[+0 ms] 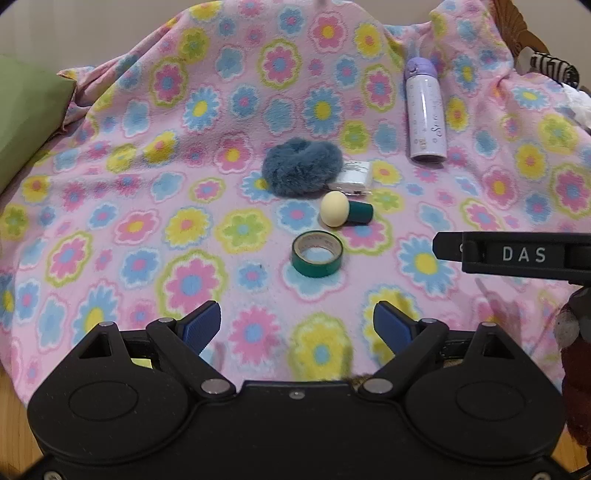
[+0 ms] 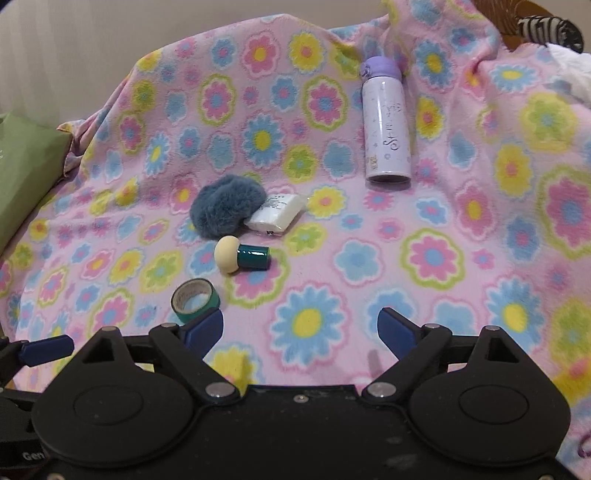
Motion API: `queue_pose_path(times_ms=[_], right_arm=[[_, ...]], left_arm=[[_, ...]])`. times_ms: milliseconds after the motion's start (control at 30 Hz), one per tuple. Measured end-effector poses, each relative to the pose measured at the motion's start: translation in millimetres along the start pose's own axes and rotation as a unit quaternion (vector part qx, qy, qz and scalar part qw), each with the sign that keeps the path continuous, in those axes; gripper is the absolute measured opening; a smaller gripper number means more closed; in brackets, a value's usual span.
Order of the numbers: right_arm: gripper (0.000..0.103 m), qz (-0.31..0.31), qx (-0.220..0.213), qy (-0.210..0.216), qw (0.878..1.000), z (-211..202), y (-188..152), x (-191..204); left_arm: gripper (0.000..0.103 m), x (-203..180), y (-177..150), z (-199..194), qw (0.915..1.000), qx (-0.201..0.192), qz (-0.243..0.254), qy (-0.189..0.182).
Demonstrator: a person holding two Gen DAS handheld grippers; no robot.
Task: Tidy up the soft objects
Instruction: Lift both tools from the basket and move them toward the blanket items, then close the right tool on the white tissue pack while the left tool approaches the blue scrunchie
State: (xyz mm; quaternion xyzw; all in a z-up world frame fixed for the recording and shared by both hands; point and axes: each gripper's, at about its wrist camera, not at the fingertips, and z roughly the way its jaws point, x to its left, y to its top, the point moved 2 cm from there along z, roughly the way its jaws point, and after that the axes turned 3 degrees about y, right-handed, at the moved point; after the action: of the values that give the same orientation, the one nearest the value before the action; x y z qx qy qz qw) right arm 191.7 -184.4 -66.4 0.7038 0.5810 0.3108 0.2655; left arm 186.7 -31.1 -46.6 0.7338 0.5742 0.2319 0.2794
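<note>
A fluffy blue scrunchie [image 1: 301, 166] [image 2: 227, 210] lies mid-blanket, touching a white soft packet [image 1: 356, 177] [image 2: 277, 212]. In front lie a cream-headed sponge puff with a teal handle [image 1: 345, 210] [image 2: 240, 254] and a green tape roll [image 1: 317, 253] [image 2: 195, 295]. A lilac bottle [image 1: 424, 110] [image 2: 386, 122] lies further back right. My left gripper [image 1: 297, 326] is open and empty, short of the tape roll. My right gripper [image 2: 301, 330] is open and empty, to the right of the tape roll.
The flowered pink blanket [image 1: 147, 184] [image 2: 480, 240] covers the whole surface. A green cushion [image 1: 26, 118] [image 2: 26, 173] sits at the left edge. A striped item [image 1: 554, 68] [image 2: 550, 29] and wicker lie at the back right. The right gripper's body [image 1: 517, 254] shows in the left wrist view.
</note>
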Motion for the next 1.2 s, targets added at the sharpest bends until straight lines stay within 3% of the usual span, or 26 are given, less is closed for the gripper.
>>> queue_pose_path(times_ms=[667,1200], right_arm=[[0.09,-0.002,0.028,-0.007,1.0,74.7,33.4,2.4],[0.09,-0.022,0.013,-0.026,0.999,124.9,69.6,7.2]], left_arm=[[0.088,14.1,22.2,65.0,0.9991,0.043,0.0,0.005],[0.088,18.4,27.7,82.3,0.9986,0.053,-0.005,0.0]])
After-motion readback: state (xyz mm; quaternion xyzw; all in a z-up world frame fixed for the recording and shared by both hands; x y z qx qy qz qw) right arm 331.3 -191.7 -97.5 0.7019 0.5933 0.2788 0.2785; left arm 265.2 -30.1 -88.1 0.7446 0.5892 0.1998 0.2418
